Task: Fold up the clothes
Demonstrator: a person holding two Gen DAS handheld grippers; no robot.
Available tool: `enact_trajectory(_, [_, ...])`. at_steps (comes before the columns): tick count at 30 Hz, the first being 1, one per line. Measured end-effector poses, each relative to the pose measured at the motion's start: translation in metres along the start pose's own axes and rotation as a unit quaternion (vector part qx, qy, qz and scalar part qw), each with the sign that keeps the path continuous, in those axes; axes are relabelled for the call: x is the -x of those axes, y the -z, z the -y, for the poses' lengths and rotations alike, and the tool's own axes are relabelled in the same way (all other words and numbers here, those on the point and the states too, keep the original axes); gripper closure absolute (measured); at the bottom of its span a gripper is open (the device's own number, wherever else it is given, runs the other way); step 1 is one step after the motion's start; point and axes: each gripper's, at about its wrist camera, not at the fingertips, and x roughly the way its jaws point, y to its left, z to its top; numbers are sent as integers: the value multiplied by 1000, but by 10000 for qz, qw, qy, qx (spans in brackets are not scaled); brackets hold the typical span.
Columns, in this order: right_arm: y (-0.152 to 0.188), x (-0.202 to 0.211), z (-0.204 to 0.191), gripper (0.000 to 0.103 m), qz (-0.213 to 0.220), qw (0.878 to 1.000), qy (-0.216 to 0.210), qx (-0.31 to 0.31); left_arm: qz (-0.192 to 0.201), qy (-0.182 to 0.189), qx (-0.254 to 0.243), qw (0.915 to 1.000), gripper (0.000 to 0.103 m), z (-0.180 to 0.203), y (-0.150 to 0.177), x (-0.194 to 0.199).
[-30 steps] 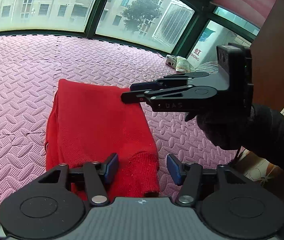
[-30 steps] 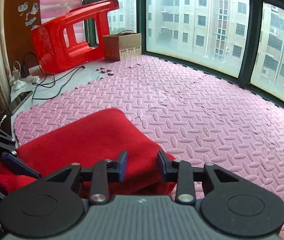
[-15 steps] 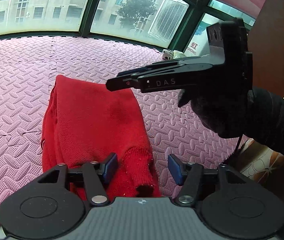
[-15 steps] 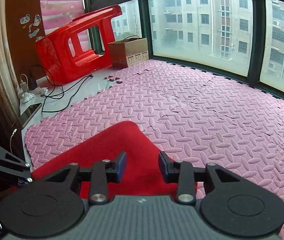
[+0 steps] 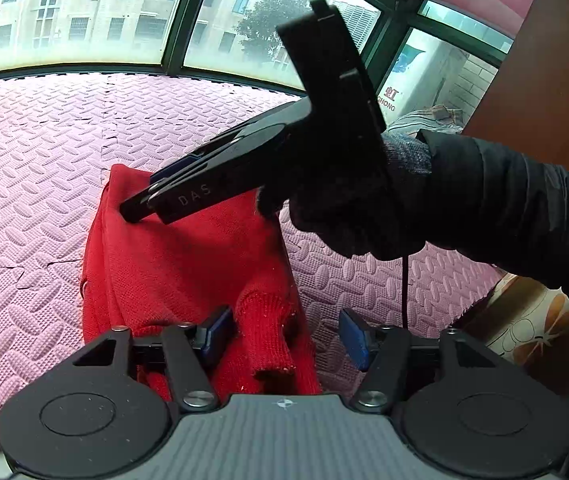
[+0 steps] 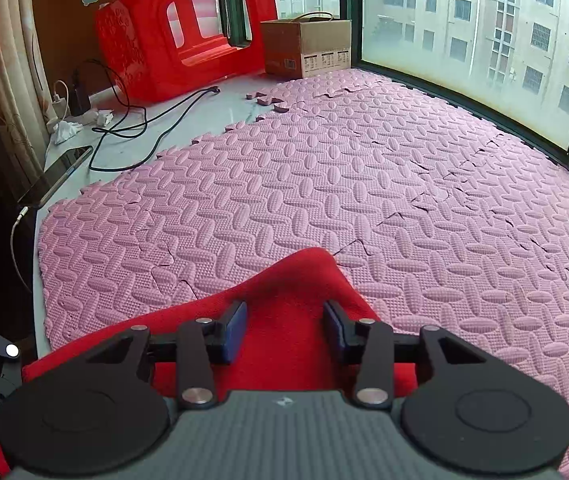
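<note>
A folded red sweater [image 5: 188, 264] lies on the pink foam mat [image 5: 36, 184]. My left gripper [image 5: 284, 336] hovers over its near end. Its jaws are opening, and a ribbed sleeve cuff [image 5: 268, 320] lies loose between the blue pads without being pressed. A gloved hand [image 5: 348, 216] holds my right gripper [image 5: 136, 212], which points down at the sweater's far left corner. In the right wrist view the right gripper [image 6: 284, 332] has its jaws opening over that corner [image 6: 300, 276]. The cloth lies below and between the pads, ungripped.
A tipped red plastic stool [image 6: 180, 36], a cardboard box [image 6: 308, 48], cables [image 6: 132, 120] and a phone [image 6: 56, 176] lie beyond the mat's edge. Windows bound the far side. A wooden cabinet [image 5: 544, 80] and bundled cloth [image 5: 424, 120] stand to the right.
The right gripper has swung leftward across the sweater to its far corner, tipped further down, and its jaws have widened. The left gripper has stayed put with its jaws a little wider.
</note>
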Motion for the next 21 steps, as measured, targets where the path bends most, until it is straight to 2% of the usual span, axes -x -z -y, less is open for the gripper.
enact_trajectory(4, [3, 20, 13, 49, 155, 9997, 18, -186, 48, 53, -5, 10000, 34, 0, 0, 3])
enact_trajectory(6, [5, 29, 27, 40, 239, 9987, 48, -449, 63, 56, -28, 10000, 30, 2, 0, 4])
enact_trajectory(10, [17, 25, 58, 37, 108, 9950, 156, -976, 107, -66, -215, 9997, 20, 10, -1, 11])
enact_trajectory(13, [25, 20, 69, 35, 48, 9924, 58, -1232, 247, -296, -342, 9987, 10, 14, -1, 26])
enact_trajectory(16, [26, 19, 69, 33, 35, 9926, 8, -1218, 411, -587, -341, 9968, 0, 12, 3, 45])
enact_trajectory(19, [25, 18, 67, 29, -15, 9935, -5, -1138, 419, -939, -258, 9944, 0, 3, 11, 58])
enact_trajectory(21, [25, 17, 67, 28, -44, 9940, -2, -1090, 257, -1115, -294, 9930, 0, -4, 19, 59])
